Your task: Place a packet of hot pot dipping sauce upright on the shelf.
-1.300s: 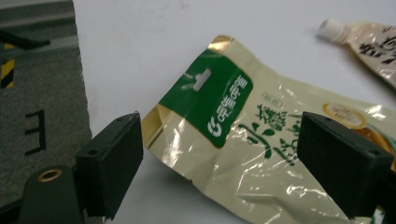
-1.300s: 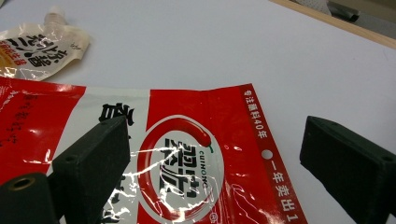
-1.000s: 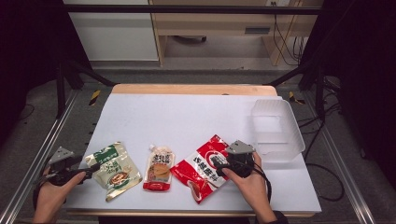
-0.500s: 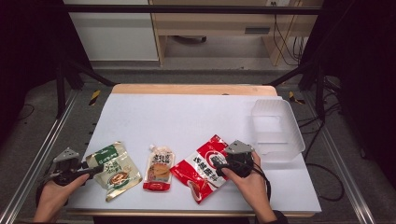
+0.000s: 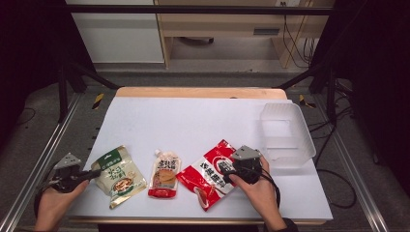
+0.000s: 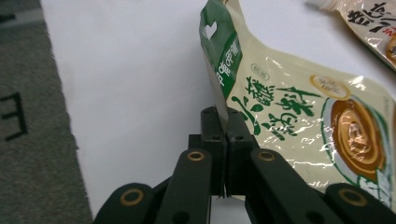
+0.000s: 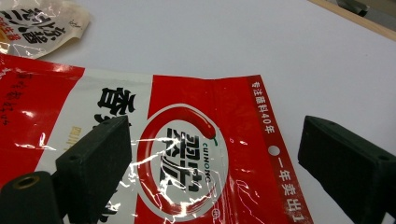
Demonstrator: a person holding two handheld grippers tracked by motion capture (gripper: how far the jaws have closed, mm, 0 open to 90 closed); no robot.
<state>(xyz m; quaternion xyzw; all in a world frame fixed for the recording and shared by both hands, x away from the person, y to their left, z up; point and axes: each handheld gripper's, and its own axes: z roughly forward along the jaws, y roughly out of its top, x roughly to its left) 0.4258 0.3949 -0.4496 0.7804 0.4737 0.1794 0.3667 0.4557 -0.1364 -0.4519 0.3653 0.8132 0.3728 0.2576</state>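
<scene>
Pinching the edge of the green packet (image 6: 280,107) near the tabletop's front left corner, the left gripper (image 6: 223,122) has just been closing and now clamps it tight. The right gripper (image 7: 210,154) hangs wide open over the red packet (image 7: 187,154) by the front edge, its pads clear.

lab/test bench – white table (image 5: 193,121) in a metal frame (image 5: 43,159), loose cables (image 5: 290,29), dark surrounds.
</scene>
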